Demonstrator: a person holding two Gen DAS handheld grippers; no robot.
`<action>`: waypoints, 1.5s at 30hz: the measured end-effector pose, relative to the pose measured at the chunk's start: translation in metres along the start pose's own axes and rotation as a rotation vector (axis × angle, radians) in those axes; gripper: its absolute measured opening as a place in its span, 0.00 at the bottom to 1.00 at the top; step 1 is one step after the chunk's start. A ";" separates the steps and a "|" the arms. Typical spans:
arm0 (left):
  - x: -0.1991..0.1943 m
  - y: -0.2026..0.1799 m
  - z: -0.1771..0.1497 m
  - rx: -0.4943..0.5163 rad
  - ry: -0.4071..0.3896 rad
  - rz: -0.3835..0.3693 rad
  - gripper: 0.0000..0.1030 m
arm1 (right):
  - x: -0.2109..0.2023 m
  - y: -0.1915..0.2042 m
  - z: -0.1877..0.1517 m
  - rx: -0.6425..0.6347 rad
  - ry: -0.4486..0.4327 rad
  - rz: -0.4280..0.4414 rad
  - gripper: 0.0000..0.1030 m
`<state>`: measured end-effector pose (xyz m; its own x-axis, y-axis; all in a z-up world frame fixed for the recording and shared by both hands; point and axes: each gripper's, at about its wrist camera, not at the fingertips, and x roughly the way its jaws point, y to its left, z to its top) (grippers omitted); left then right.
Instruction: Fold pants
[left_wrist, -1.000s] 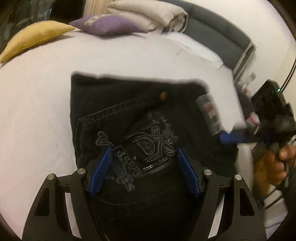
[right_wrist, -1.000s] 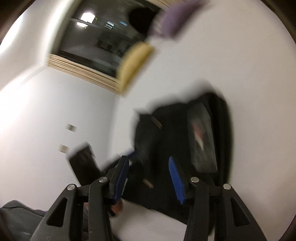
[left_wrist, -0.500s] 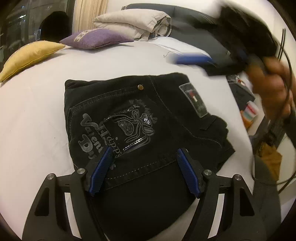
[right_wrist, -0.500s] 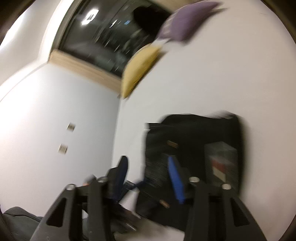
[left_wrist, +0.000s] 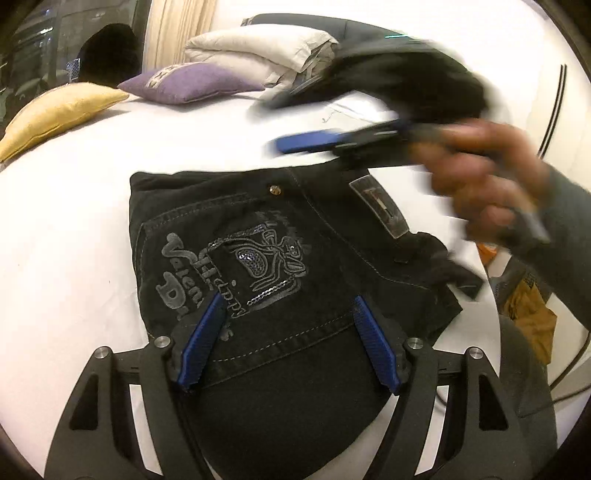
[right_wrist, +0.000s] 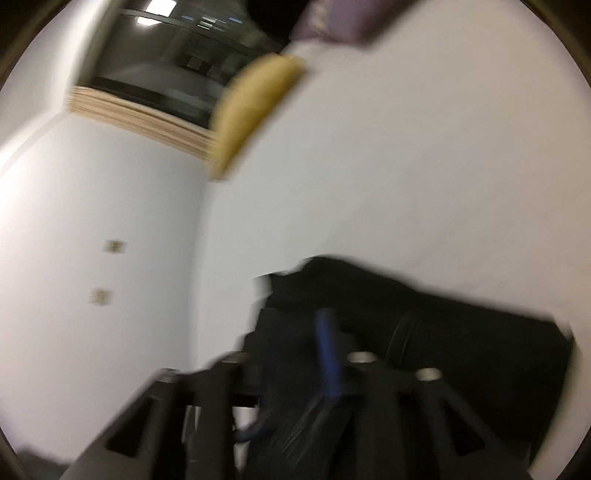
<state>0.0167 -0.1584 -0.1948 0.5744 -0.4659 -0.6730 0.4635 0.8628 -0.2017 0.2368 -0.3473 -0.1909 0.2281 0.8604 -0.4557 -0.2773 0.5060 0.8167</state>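
Observation:
Black folded pants (left_wrist: 280, 236) with a grey embroidered pocket lie on the white bed (left_wrist: 74, 221). My left gripper (left_wrist: 288, 328) hovers over their near end, open, its blue pads (left_wrist: 203, 343) spread wide and pressing on nothing. A hand (left_wrist: 480, 192) holds my right gripper (left_wrist: 284, 125), blurred by motion, above the pants' far edge. Its jaws are closing and I see nothing between them. In the right wrist view the right gripper (right_wrist: 299, 332) is smeared, with the pants (right_wrist: 461, 332) just beyond it.
A yellow cushion (left_wrist: 55, 110), a purple cushion (left_wrist: 192, 83) and a folded beige blanket (left_wrist: 258, 48) sit at the bed's far side. Orange and other items (left_wrist: 532, 306) lie beyond the bed's right edge. A wall (right_wrist: 92, 221) and a dark window (right_wrist: 166, 55) lie to the left.
The right gripper swung from beside the pants' right edge up and across to above their far edge. The left gripper shifted a little, and its jaws kept the same spread.

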 end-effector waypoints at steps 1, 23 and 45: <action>0.001 0.001 -0.002 0.005 0.004 0.006 0.69 | -0.013 0.002 -0.014 -0.015 -0.022 0.014 0.55; -0.013 0.116 0.018 -0.415 0.196 -0.040 0.83 | -0.071 -0.087 -0.090 0.250 -0.085 -0.195 0.78; -0.030 0.107 0.051 -0.389 0.151 -0.115 0.16 | -0.047 0.038 -0.082 -0.140 -0.046 -0.533 0.24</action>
<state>0.0837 -0.0621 -0.1595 0.4150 -0.5543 -0.7215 0.2131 0.8301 -0.5152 0.1391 -0.3641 -0.1677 0.4103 0.4813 -0.7746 -0.2334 0.8765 0.4210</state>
